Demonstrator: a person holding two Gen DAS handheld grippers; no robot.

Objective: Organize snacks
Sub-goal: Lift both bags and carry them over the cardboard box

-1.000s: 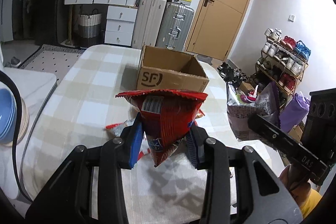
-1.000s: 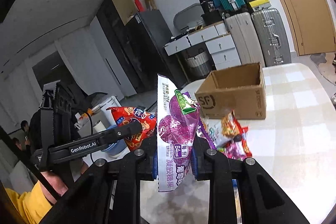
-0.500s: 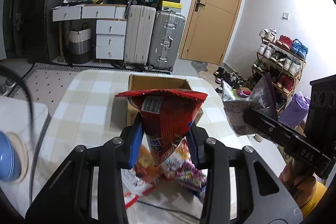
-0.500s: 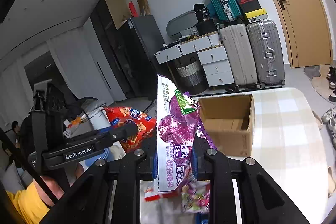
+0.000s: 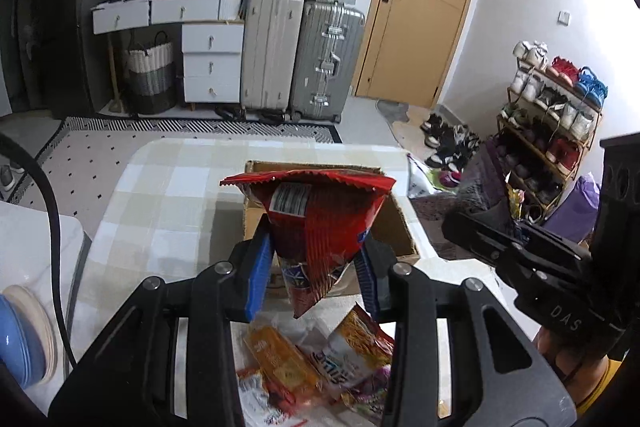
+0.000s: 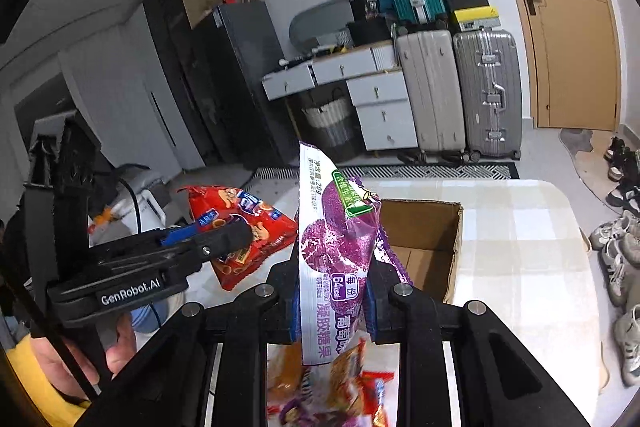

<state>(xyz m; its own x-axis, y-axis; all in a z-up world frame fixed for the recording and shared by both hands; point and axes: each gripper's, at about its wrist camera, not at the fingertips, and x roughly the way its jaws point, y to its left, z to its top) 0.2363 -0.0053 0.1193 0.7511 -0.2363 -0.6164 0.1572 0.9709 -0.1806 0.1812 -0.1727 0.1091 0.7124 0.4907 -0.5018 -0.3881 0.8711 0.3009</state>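
The left gripper [image 5: 312, 267] has its jaws clamped on a red snack bag [image 5: 316, 223], held up above the open cardboard box [image 5: 396, 227] on the desk [image 5: 160, 187]. The right gripper [image 6: 334, 291] pinches a purple candy bag [image 6: 336, 251] beside it. Loose snacks [image 5: 320, 367] lie below.

1. The cardboard box [image 5: 394, 227] stands on the worktop [image 5: 168, 211], at 12 o'clock from both tongs.
2. The chip bag [image 5: 320, 227] hangs between the left tongs [image 5: 314, 269], above the box's near wall.
3. The candy bag [image 6: 340, 259] stands upright between the right tongs [image 6: 334, 297], at 3 o'clock of the left tongs.
4. A snack pile [image 5: 320, 367] lies on the worktop under both tongs, at 6 o'clock of the box.
5. Two suitcases [image 5: 304, 55] stand on the floor beyond the worktop, at 12 o'clock.
6. A shoe rack [image 5: 552, 119] stands at 2 o'clock.
7. Stacked bowls [image 5: 24, 339] sit at 9 o'clock, off the worktop.
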